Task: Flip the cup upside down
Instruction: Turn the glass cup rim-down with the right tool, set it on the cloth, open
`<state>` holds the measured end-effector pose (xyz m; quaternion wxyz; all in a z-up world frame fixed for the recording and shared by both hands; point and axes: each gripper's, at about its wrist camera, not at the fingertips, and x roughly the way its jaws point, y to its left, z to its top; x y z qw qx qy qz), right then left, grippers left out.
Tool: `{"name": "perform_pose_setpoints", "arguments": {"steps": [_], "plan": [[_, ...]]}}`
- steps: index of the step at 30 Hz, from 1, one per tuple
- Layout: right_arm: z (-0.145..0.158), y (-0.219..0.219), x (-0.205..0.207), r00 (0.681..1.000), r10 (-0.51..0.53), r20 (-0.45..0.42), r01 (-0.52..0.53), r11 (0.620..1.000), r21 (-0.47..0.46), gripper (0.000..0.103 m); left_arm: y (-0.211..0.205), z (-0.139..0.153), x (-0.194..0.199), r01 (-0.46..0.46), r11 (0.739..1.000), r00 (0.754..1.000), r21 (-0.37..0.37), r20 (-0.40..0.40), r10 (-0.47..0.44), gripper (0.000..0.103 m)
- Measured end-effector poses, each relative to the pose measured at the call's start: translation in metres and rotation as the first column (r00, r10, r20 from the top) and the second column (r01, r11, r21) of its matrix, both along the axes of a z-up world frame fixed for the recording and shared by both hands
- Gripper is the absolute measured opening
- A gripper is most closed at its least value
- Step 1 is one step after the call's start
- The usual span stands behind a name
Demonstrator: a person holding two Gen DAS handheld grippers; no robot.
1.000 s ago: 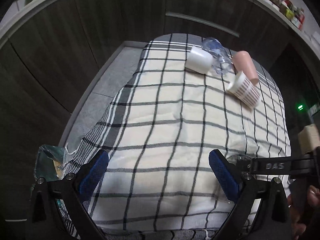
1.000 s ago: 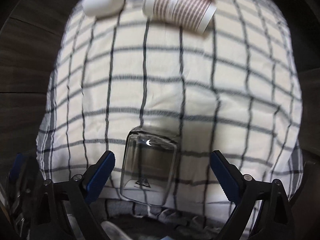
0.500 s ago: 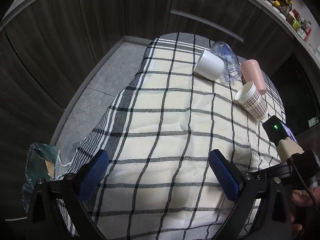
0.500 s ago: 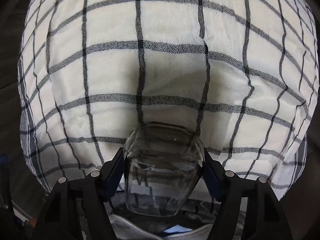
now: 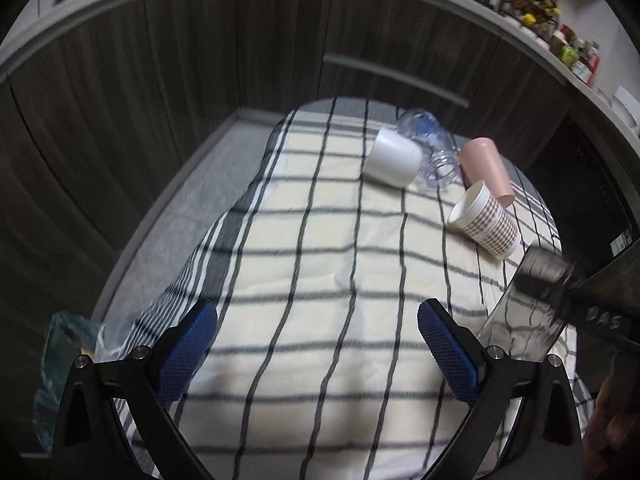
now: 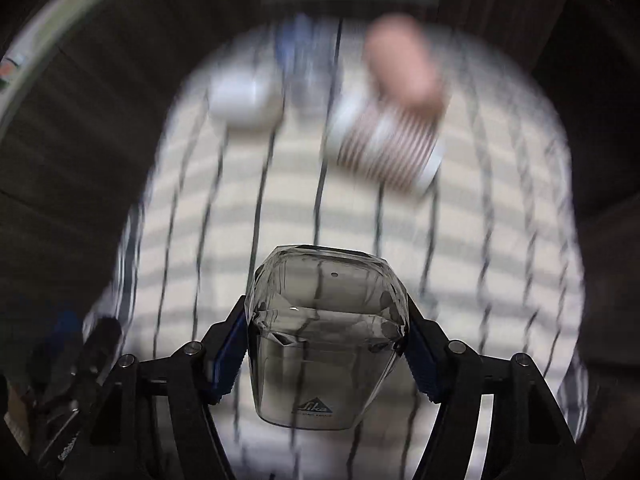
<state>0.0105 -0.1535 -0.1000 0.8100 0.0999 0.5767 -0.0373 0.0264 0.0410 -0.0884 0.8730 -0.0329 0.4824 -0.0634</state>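
My right gripper [image 6: 326,352] is shut on a clear glass cup [image 6: 326,336], its blue pads pressed on both sides. The cup is lifted off the checked cloth [image 6: 280,208] and tilted, its thick base pointing away from the camera. The same cup [image 5: 528,304] shows at the right edge of the left wrist view, held by the right gripper's dark finger. My left gripper [image 5: 316,344] is open and empty, low over the near part of the cloth [image 5: 320,260].
At the far end of the cloth lie a white cup [image 5: 394,158], a clear plastic bottle [image 5: 430,148], a pink cup [image 5: 486,164] and a checked paper cup [image 5: 482,224], all on their sides. Dark wooden cabinets [image 5: 160,80] stand behind. A green bag [image 5: 60,344] sits at lower left.
My right gripper closed on the glass cup, lifted it off the cloth and swung it upward. The right view is blurred by motion. The left gripper stayed open and shifted slightly.
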Motion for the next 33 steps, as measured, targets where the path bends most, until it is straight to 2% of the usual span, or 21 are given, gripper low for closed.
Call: {"name": "perform_pose_setpoints", "arguments": {"steps": [1, 4, 8, 12, 13, 18, 27, 28, 31, 33], "plan": [[0.009, -0.006, -0.005, 0.995, -0.014, 0.095, 0.016, 1.0, -0.022, 0.069, -0.004, -0.003, -0.001, 0.011, 1.0, 1.0, -0.004, 0.028, -0.011, 0.102], [0.022, -0.02, 0.005, 0.958, -0.043, 0.282, 0.077, 0.991, -0.111, 0.069, -0.015, -0.014, -0.002, 0.035, 0.999, 0.996, -0.005, 0.082, -0.035, 0.102], [-0.008, -0.036, 0.006, 0.927, -0.113, 0.357, 0.171, 0.976, -0.136, 0.069, -0.024, -0.029, -0.002, 0.043, 0.999, 0.994, 0.012, 0.102, -0.044, 0.102], [-0.035, -0.045, 0.009, 0.924, -0.153, 0.349, 0.211, 0.968, -0.133, 0.069, -0.031, -0.037, -0.004, 0.06, 0.997, 0.994, 0.044, 0.094, -0.064, 0.102], [-0.034, -0.044, 0.001, 0.919, -0.148, 0.367, 0.212, 0.967, -0.141, 0.069, -0.032, -0.038, -0.004, 0.065, 0.997, 0.993, 0.05, 0.093, -0.07, 0.102], [-0.033, -0.022, -0.009, 0.943, -0.09, 0.321, 0.161, 0.966, -0.202, 0.068, -0.026, -0.037, -0.005, 0.049, 0.998, 0.995, 0.041, 0.084, -0.053, 0.102], [-0.036, -0.014, -0.02, 0.954, -0.066, 0.293, 0.128, 0.971, -0.199, 0.068, -0.023, -0.036, -0.006, 0.038, 0.998, 0.997, 0.057, 0.071, -0.042, 0.102], [-0.036, -0.014, -0.02, 0.953, -0.068, 0.294, 0.129, 0.972, -0.196, 0.069, -0.023, -0.034, -0.006, 0.038, 0.998, 0.996, 0.059, 0.073, -0.042, 0.102], [-0.034, -0.017, -0.02, 0.95, -0.078, 0.301, 0.136, 0.975, -0.178, 0.085, -0.024, -0.028, -0.007, 0.039, 0.997, 0.996, 0.063, 0.08, -0.044, 0.102], [-0.028, -0.018, -0.023, 0.944, -0.083, 0.32, 0.144, 0.975, -0.171, 0.087, -0.025, -0.021, -0.009, 0.041, 0.997, 0.995, 0.067, 0.088, -0.046, 0.102]]}}
